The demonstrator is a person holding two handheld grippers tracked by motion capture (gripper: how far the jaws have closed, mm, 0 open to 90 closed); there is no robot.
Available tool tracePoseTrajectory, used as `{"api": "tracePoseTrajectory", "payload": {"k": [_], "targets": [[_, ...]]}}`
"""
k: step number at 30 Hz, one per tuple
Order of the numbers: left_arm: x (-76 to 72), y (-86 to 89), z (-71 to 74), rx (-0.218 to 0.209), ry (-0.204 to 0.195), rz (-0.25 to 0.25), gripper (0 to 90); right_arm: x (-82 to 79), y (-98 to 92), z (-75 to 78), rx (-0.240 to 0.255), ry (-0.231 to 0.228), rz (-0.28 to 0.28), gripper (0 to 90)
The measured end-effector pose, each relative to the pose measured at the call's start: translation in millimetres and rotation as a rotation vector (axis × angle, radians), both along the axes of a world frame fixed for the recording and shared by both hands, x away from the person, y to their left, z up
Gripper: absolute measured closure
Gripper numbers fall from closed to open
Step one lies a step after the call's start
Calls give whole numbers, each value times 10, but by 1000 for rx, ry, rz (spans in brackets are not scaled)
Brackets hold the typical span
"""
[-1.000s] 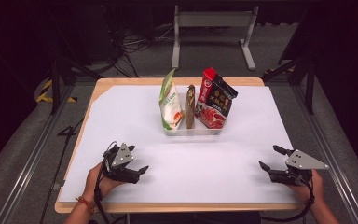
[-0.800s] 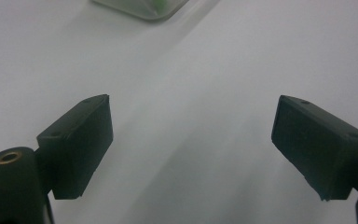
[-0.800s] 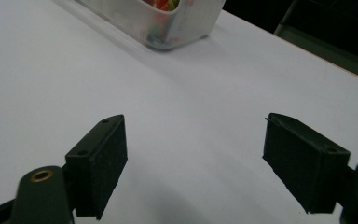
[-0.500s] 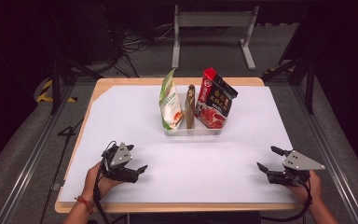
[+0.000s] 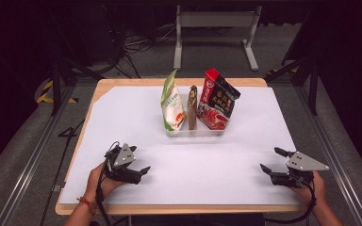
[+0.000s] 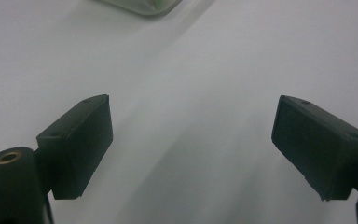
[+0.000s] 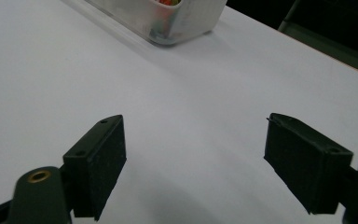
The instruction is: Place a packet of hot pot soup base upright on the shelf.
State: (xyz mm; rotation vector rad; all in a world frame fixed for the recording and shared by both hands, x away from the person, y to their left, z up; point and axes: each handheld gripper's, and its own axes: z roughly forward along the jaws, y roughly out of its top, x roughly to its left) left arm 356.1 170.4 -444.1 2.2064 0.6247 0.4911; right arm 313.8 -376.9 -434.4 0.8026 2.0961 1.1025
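Near the front edge of the worktop (image 5: 122, 101), the left gripper (image 5: 139, 172) rested low on the white sheet with its jaws spread wide and nothing between them. The right gripper (image 5: 269, 160) sat at the near right, equally wide and empty. Both were well apart from the goods, with bare sheet between.

Farther out, at the middle of the worktop toward the far side, stood a clear tray (image 5: 195, 133) carrying three packets on end. The green-and-white pouch (image 5: 172, 103) stood at the left, the thin brown packet (image 5: 192, 108) in the middle and the red-and-black bag (image 5: 216, 100) at the right. In the right gripper view the tray's rounded corner (image 7: 177, 25) showed ahead and to the left of the jaws.

Each packet's long axis ran roughly upright, top edge pointing up. The pouch leaned a little left and the bag a little right; whether the brown packet touched its neighbours was hard to tell from above.

The step in hand looked like a reach toward the tray. To do it well, a gripper would best come in high with its jaws kept wide, turned to close across a packet's thin faces near the top edge. It should then lift straight along the upright axis, so the neighbours were not toppled and the tray was not dragged.
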Motion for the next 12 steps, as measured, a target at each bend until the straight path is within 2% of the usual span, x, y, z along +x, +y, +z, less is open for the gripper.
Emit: {"api": "tracePoseTrajectory", "payload": {"k": [6, 10, 12], "targets": [[-10, 9, 4, -2, -3, 1, 132, -3, -2, 7, 10, 3, 0, 188], [-6, 9, 5, -4, -2, 1, 132, -3, 0, 12, 36, 3, -10, 125], [9, 7, 2, -8, 3, 4, 132, 6, -11, 18, 56, 0, -20, 124]]}}
